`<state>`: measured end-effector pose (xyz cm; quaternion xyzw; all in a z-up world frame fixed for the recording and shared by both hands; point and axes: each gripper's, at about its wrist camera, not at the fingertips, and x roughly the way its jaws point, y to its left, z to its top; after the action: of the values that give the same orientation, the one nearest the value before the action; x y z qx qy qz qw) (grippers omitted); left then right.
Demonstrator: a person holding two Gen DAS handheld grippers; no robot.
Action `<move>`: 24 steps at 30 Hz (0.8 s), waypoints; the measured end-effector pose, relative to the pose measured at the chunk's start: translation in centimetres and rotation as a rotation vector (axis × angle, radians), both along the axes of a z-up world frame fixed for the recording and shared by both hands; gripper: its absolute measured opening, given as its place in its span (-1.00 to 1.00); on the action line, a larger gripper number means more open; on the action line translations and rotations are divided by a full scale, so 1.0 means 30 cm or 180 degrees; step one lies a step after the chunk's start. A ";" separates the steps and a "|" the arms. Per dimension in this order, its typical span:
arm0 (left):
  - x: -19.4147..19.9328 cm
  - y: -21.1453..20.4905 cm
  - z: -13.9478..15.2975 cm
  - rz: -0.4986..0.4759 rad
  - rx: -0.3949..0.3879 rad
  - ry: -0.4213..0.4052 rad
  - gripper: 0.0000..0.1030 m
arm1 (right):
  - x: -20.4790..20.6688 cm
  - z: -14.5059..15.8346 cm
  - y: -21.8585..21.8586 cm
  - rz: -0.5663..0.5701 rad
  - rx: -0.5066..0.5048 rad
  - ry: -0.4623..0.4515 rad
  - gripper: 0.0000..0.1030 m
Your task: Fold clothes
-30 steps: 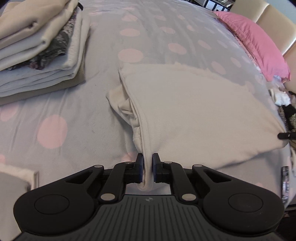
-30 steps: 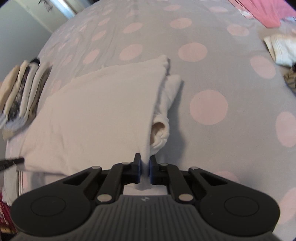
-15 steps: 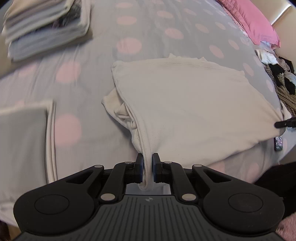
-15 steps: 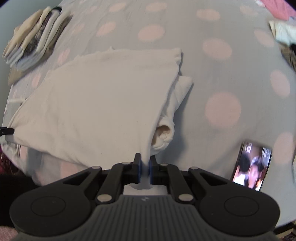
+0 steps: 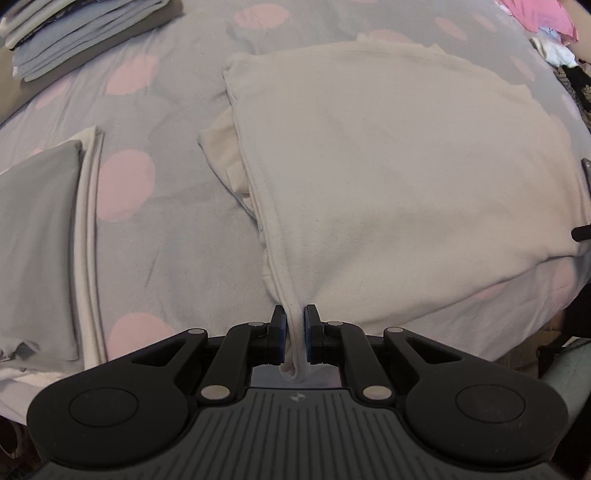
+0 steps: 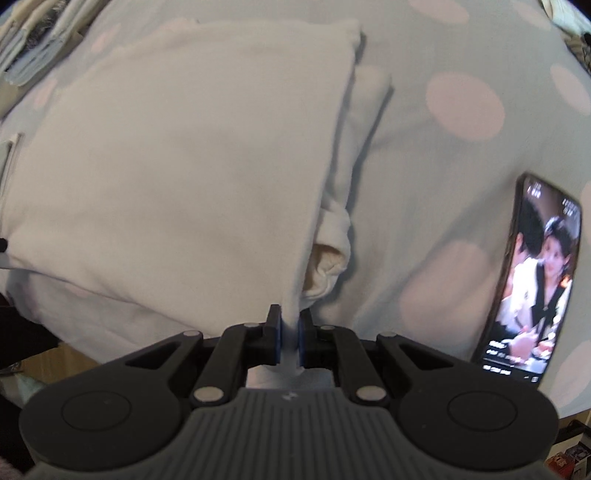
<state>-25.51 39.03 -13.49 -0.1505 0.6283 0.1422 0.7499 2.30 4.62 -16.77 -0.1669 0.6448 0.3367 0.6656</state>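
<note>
On the polka-dot bedsheet (image 5: 155,236) lay the cream sweatshirt (image 5: 388,177), sleeves tucked under; compared with a second earlier its near hem had been drawn toward the bed's edge and the views had risen, suggesting the fold-over was starting. Left gripper (image 5: 294,334) and right gripper (image 6: 289,332) each stayed clamped on a near corner, held low, pointing across the bed, a phone (image 6: 532,280) lying just beside the right one.

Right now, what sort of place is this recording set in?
Most likely a bedroom at home, with clothes folded on a bed. The surface is a soft grey bedsheet with pink dots, a stack of folded clothes sits at its far corner, and a phone playing a video lies on it.
</note>
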 end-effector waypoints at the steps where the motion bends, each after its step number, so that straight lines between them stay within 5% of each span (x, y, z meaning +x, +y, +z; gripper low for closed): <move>1: 0.002 -0.002 -0.012 0.0002 0.0007 0.0002 -0.82 | 0.001 -0.012 -0.005 -0.0033 0.0020 0.0016 -0.80; 5: 0.000 0.014 -0.022 0.0115 -0.0069 -0.0023 -0.65 | -0.009 -0.006 -0.014 0.0019 0.0103 -0.0051 -0.64; 6: -0.006 0.016 -0.009 0.0125 -0.0051 -0.0069 -0.60 | -0.013 0.002 -0.022 0.0002 0.0113 -0.0070 -0.29; 8: -0.015 0.017 0.025 0.0151 0.0026 -0.0169 -0.26 | -0.031 0.026 -0.032 0.0010 0.0096 -0.0223 0.03; 10: -0.027 0.020 0.062 0.0264 0.0150 -0.0301 -0.08 | -0.055 0.057 -0.033 0.0074 0.0074 -0.0485 0.04; 13: -0.032 0.019 0.103 0.0392 0.0347 -0.0464 -0.08 | -0.075 0.107 -0.014 0.0160 0.0101 -0.0894 0.07; 17: 0.016 -0.005 0.127 0.0298 0.0622 -0.0528 -0.08 | -0.065 0.121 0.056 0.0129 0.0260 -0.1031 0.07; 24: 0.156 0.010 0.119 0.0336 0.0391 -0.0582 -0.08 | 0.026 0.091 0.111 -0.0180 0.0186 -0.1018 0.08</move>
<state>-20.82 39.33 -9.94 -0.1495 0.5386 0.2054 0.8033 3.09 7.95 -14.03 -0.1808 0.5250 0.3055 0.7736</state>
